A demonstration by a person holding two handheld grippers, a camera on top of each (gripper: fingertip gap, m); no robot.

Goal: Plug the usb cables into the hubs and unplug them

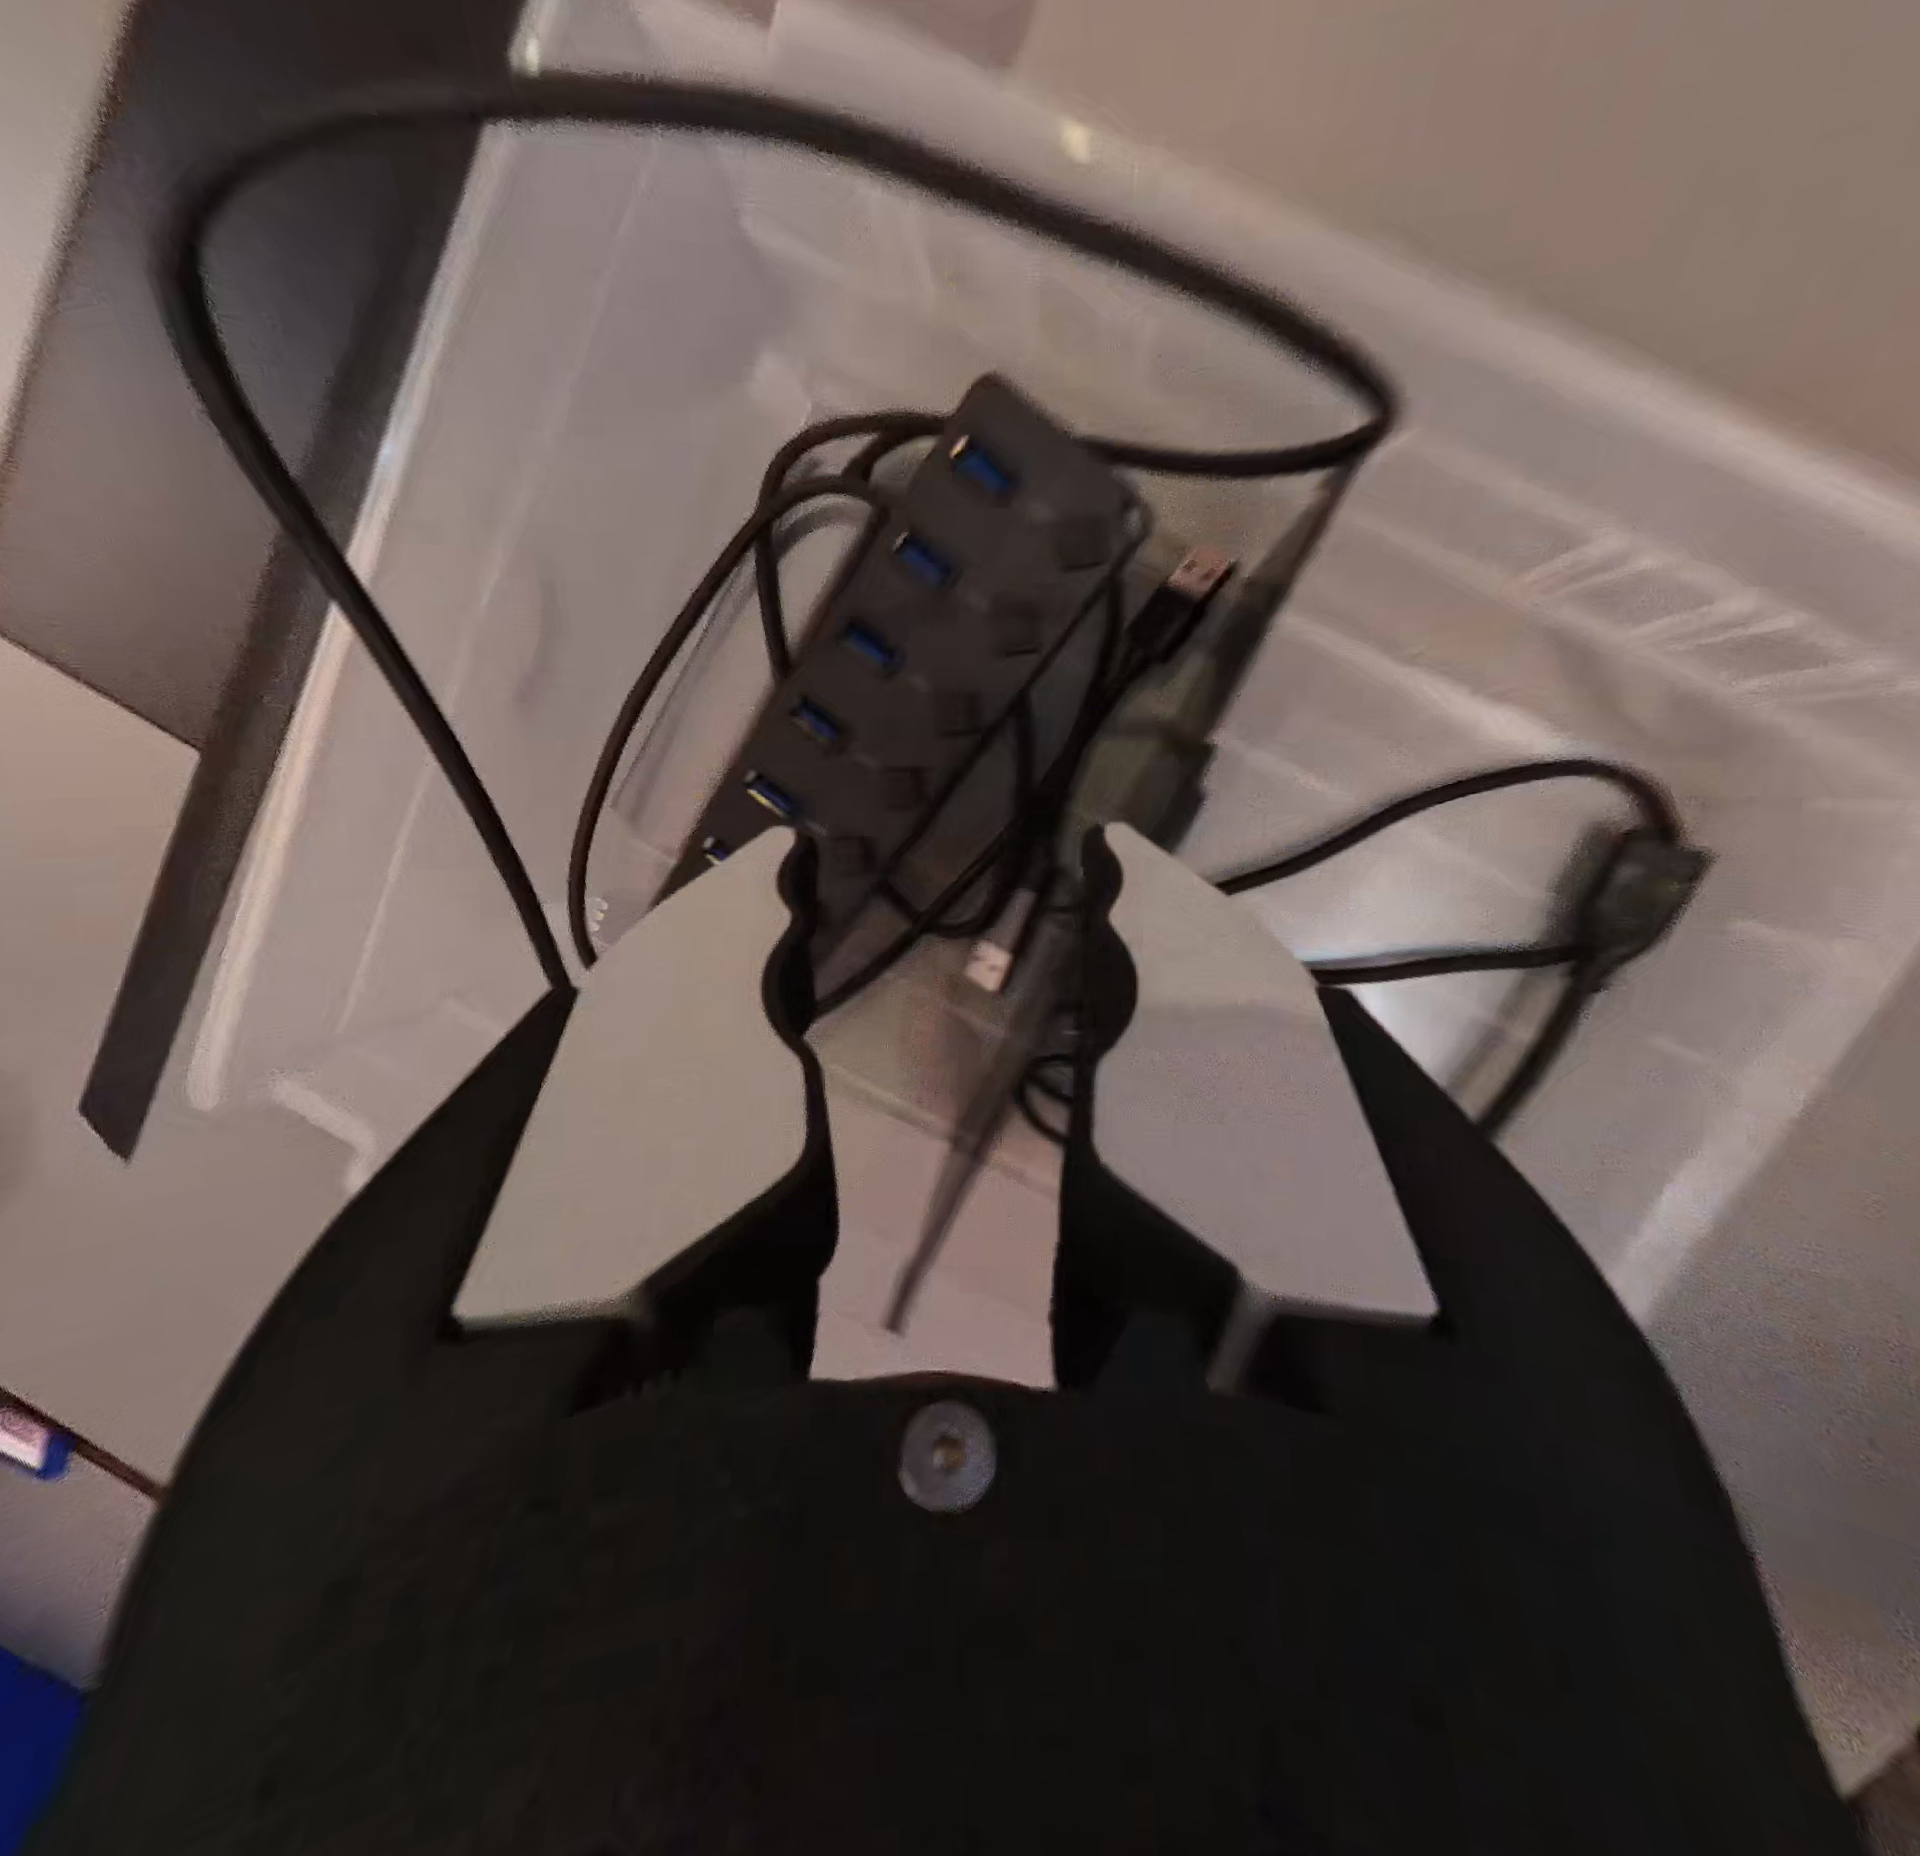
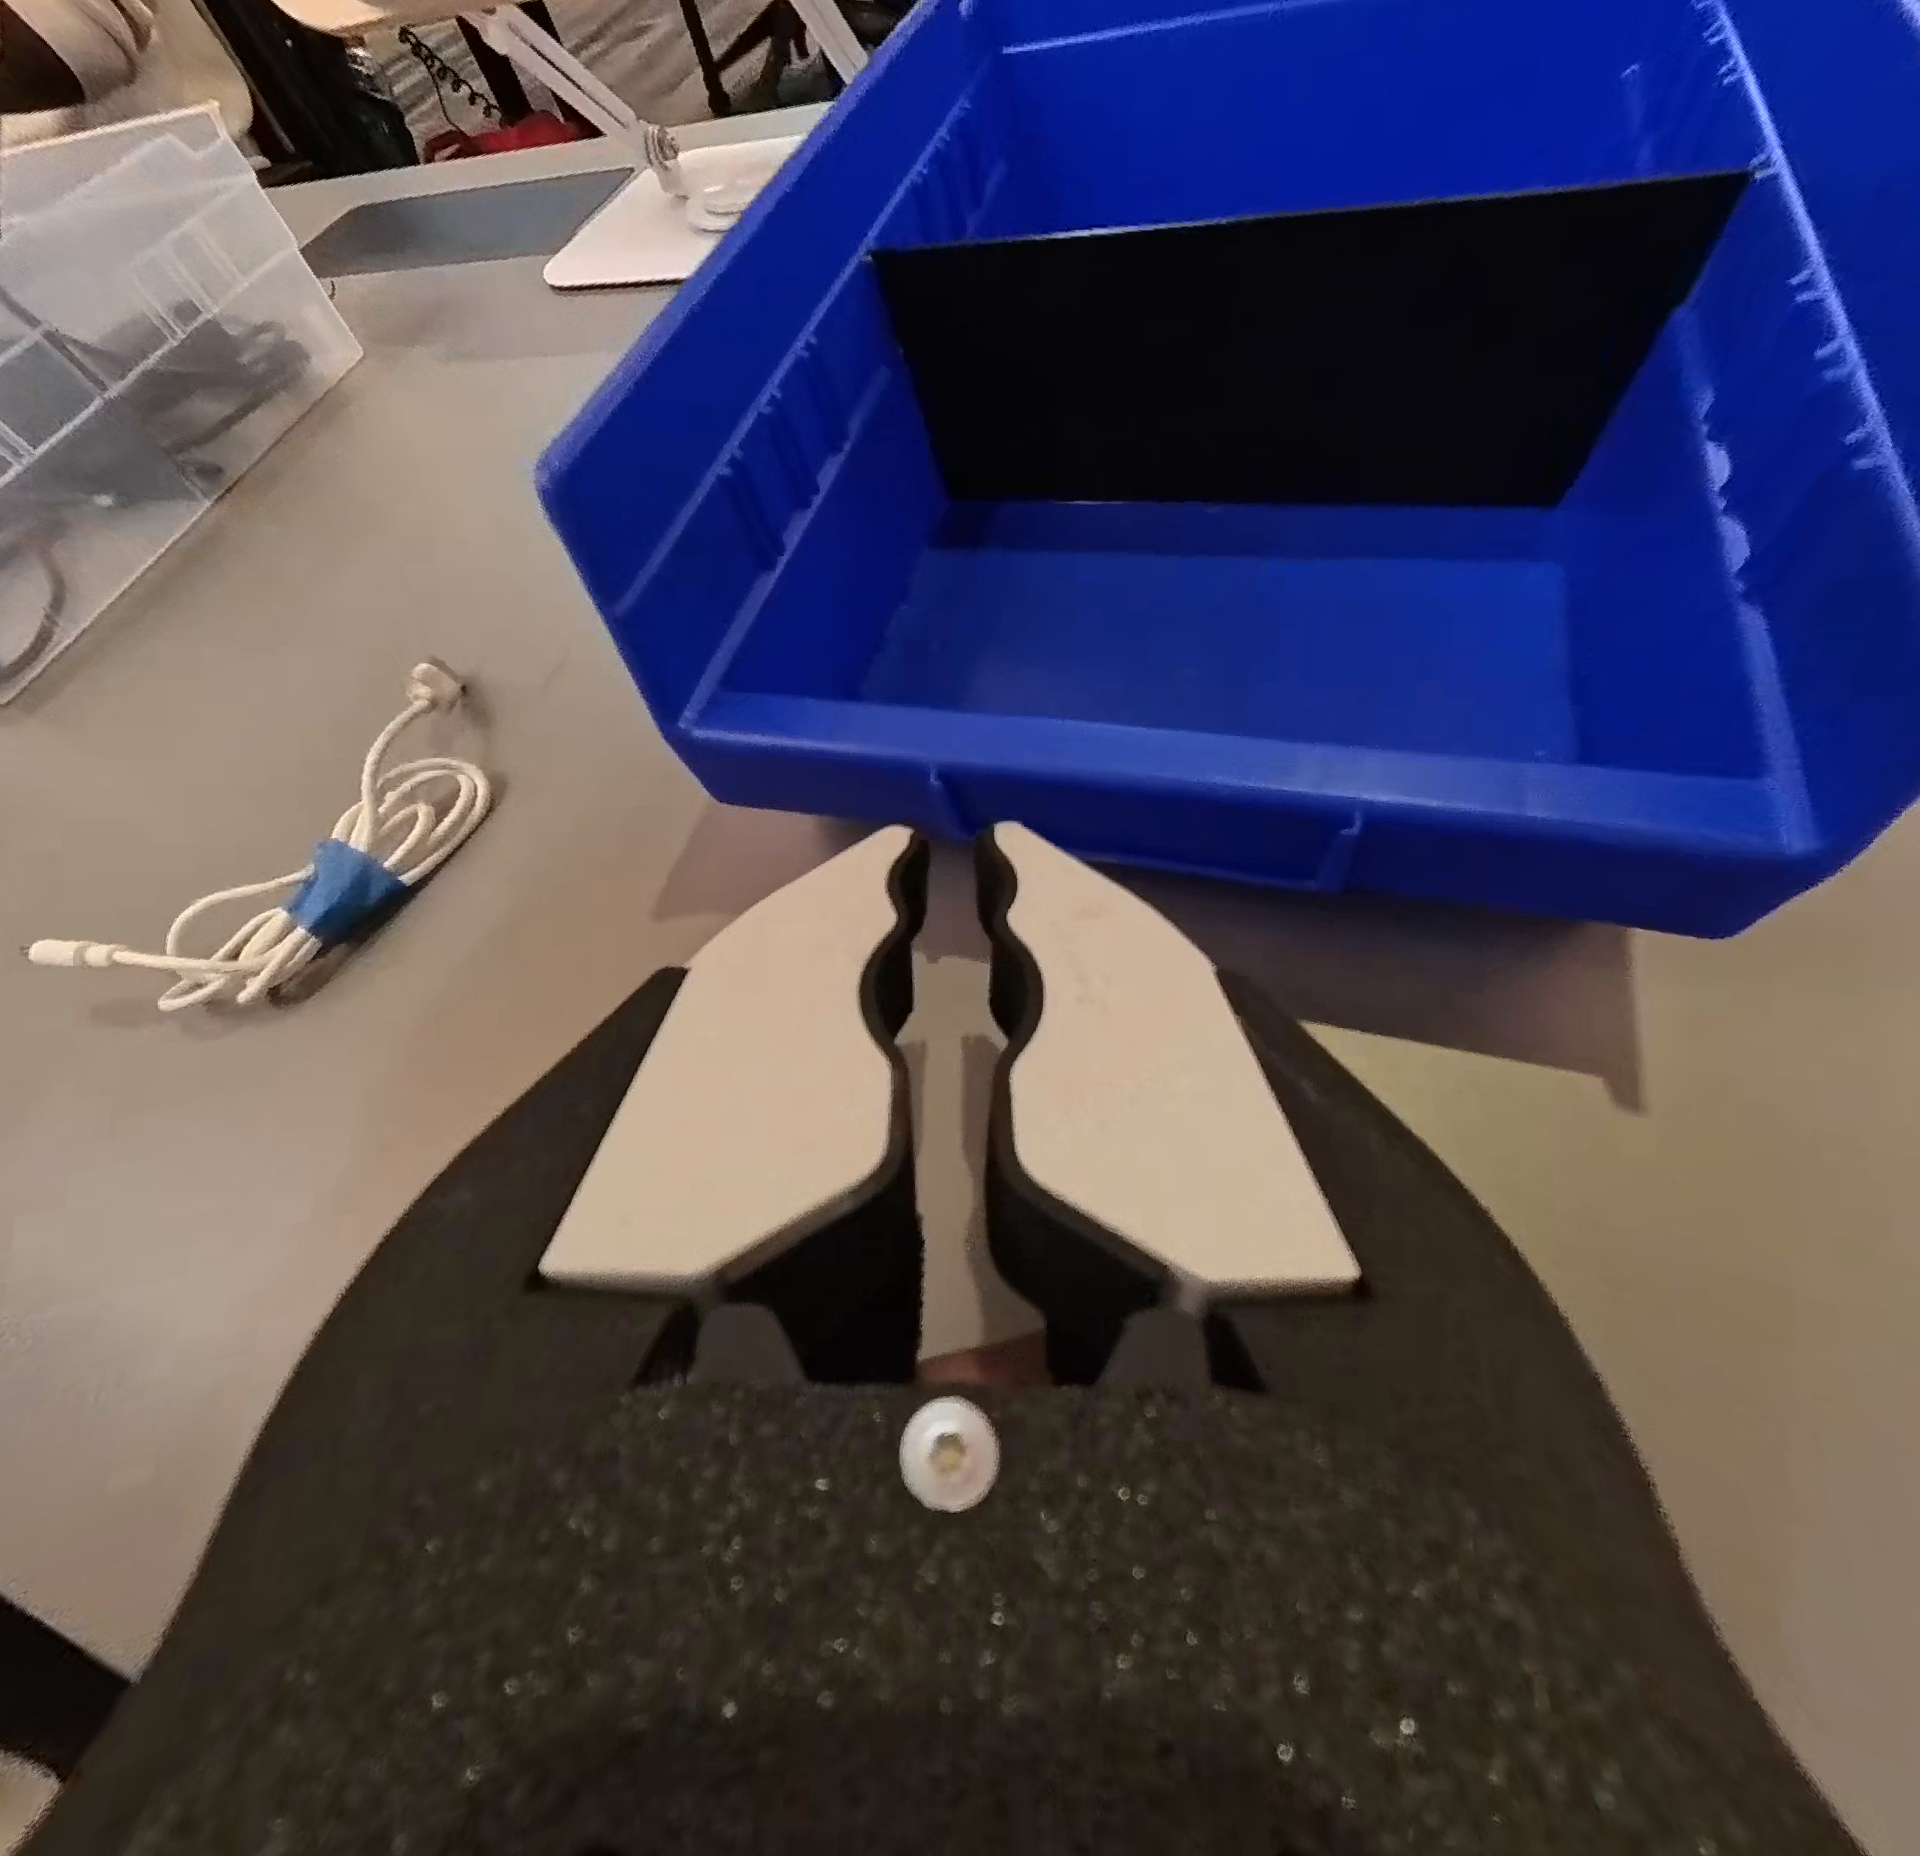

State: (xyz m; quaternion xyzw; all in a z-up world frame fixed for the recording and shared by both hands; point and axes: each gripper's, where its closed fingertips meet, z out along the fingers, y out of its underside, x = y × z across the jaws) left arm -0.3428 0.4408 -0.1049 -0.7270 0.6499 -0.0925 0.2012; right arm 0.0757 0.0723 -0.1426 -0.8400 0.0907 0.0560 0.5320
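Left gripper [image 1: 940, 861] stands with its jaws spread wide on either side of the near end of a black USB hub [image 1: 935, 653], and whether the pads actually press it cannot be told through the blur; nothing is plainly clamped. That hub, with a row of blue ports along one face, sits in a clear plastic box [image 1: 1558, 601], tangled in thin black cables [image 1: 665, 663]; a loose USB plug [image 1: 1195, 585] lies just beside its far side, unplugged, and a thicker black cable [image 1: 727, 133] loops high over the box. No port looks occupied, so I judge the work to be at the fetching stage: taking hold of the hub before any plugging. Next the jaws would need to close squarely on the hub's body without trapping the cables draped across it, and the lift should be slow, since the tangle may drag. Right gripper [image 2: 948, 850] hangs nearly closed, a narrow slit between its fingers, holding nothing, just in front of a blue bin [image 2: 1143, 767] with a black divider [image 2: 1247, 352]. A white cable [image 2: 343, 881] bundled with blue tape lies on the grey table [image 2: 260, 1131] to its left. Motion blur smears the left view; the hub's nearest ports are hidden behind the gripper's fingers.
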